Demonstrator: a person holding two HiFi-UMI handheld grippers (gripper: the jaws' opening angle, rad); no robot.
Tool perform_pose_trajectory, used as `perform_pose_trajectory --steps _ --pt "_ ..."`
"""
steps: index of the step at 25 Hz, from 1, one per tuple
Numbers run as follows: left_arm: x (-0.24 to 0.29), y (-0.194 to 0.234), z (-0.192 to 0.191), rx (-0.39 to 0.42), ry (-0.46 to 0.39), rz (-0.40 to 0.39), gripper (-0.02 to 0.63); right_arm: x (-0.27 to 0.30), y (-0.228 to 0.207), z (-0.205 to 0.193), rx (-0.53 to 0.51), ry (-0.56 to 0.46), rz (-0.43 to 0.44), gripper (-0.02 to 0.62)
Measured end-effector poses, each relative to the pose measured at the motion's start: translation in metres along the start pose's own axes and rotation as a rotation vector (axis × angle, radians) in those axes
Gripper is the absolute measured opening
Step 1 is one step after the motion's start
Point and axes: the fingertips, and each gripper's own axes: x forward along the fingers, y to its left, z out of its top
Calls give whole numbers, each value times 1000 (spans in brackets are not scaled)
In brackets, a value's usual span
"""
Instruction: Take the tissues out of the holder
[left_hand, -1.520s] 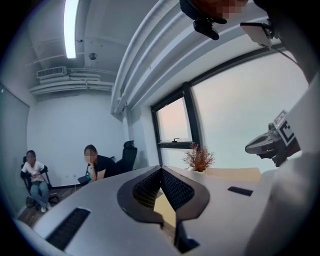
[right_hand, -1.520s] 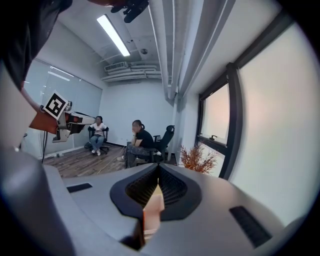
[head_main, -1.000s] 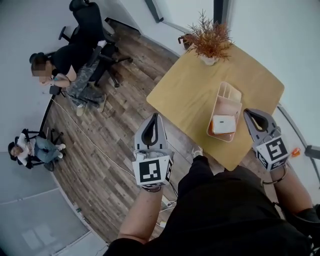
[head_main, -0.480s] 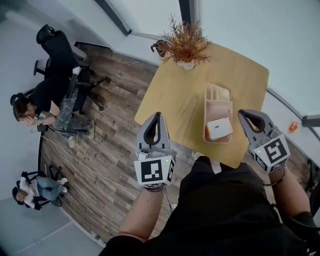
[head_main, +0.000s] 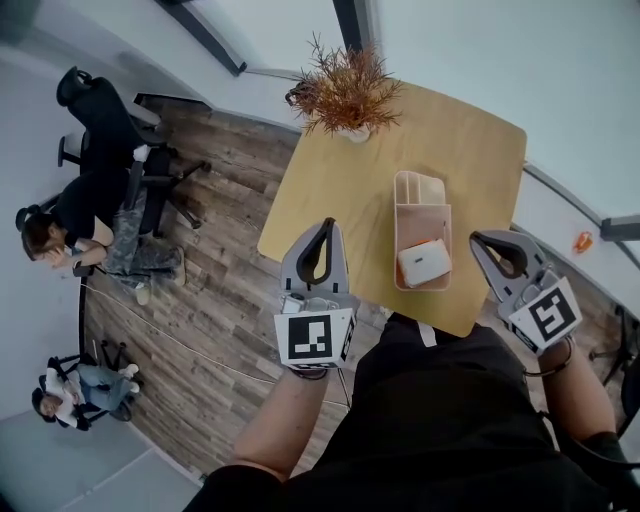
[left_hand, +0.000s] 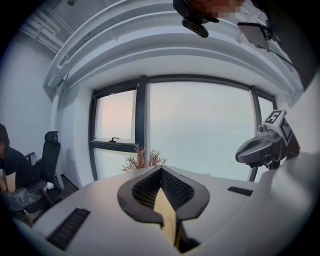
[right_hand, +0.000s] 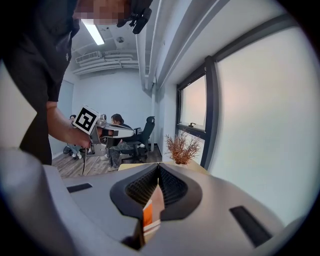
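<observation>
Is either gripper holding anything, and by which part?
Nothing is held: the left gripper and the right gripper are shut and empty; tissues lie in the holder.
</observation>
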Motion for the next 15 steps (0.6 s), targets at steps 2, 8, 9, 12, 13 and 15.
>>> perform_pose_trajectory --steps 2,8,9,12,13,15 --pt "1 -3 -2 7 12 10 5 -1 -4 -8 5 2 11 5" --pt "-7 -14 -6 26 40 66 5 4 -1 -12 -13 -29 109 5" --pt "-8 -17 -7 21 41 70 5 5 -1 -13 -13 -35 128 5" --pt "-10 -25 -15 -7 50 86 5 6 -3 -16 3 -60 181 5" --pt "-12 -26 -16 -13 53 93 5 6 -2 -15 6 -74 196 5" --pt "-16 -28 -17 -14 48 99 5 6 1 -11 23 -114 215 5"
